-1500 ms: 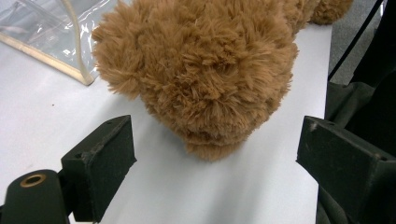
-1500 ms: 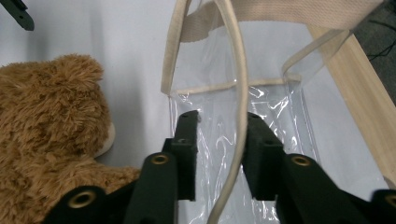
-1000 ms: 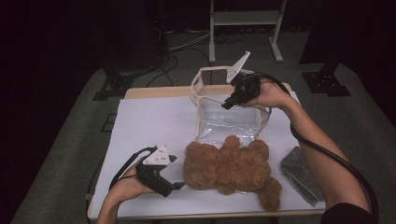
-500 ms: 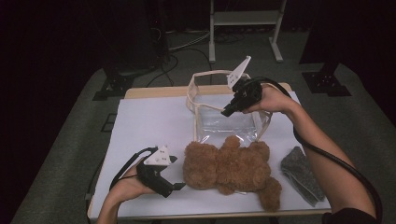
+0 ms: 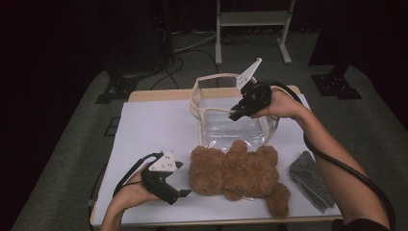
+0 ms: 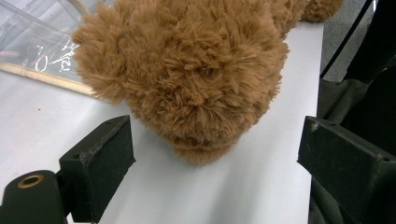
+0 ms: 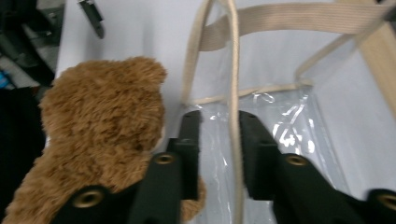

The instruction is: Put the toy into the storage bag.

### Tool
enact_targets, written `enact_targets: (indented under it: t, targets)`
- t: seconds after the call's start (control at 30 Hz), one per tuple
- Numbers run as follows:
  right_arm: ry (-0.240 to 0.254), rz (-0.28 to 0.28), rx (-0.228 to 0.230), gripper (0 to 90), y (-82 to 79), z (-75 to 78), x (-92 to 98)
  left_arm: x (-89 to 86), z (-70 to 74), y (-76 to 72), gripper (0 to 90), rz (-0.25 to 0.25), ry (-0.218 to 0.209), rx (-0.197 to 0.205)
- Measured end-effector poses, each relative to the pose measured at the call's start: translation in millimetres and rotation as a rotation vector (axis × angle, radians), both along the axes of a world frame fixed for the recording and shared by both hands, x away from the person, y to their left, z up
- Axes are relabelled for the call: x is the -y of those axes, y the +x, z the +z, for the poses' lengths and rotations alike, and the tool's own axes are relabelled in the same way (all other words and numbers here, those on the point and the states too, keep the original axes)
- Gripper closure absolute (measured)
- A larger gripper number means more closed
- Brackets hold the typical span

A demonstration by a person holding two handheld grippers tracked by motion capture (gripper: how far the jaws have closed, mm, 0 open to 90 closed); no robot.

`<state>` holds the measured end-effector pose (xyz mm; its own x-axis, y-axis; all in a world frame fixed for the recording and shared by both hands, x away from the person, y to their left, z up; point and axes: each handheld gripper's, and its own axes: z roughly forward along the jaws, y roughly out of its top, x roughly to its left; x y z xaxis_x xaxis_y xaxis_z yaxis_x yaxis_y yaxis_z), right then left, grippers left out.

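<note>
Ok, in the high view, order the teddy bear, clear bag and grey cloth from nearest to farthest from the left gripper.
From the left gripper:
1. Teddy bear, just beside its jaws.
2. Clear bag, behind the bear.
3. Grey cloth, at the table's right edge.

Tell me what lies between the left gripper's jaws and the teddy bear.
Nothing: bare white table separates the open left gripper from the teddy bear, seen in the left gripper view.

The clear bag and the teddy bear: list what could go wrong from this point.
1. The right gripper has just been opening around the clear bag rim strap; the pads look apart from it, so the raised mouth may sag shut.
2. The teddy bear lies partly on the bag's near edge, so lifting the bag could drag it.
3. The left gripper stands open before the bear; a shallow pinch may catch only fur.
</note>
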<state>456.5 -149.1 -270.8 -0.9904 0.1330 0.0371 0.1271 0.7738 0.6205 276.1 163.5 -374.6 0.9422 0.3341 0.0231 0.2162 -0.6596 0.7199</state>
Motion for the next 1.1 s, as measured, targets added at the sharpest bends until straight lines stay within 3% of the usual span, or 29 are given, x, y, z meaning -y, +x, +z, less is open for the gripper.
enact_targets:
  t: [0.43, 0.73, 0.93, 1.1]
  targets:
    - [0.063, -0.056, 0.015, 55.3, -11.4, 15.7, 18.7, 1.7, -1.0, -2.1, 9.2, -0.008, -0.006, -0.002]
    - [0.095, -0.020, 0.053, 52.8, -41.0, 33.9, 27.0, 2.1, -2.3, -3.8, 9.2, -0.008, -0.003, -0.002]
    - [0.074, 0.031, 0.043, 49.1, -66.8, 27.4, 22.1, 1.2, -2.1, -4.6, 9.2, -0.007, -0.001, 0.001]
    - [0.067, 0.058, 0.013, 46.1, -85.3, 13.0, 20.0, 0.1, -2.5, -4.9, 9.2, -0.001, -0.009, 0.001]
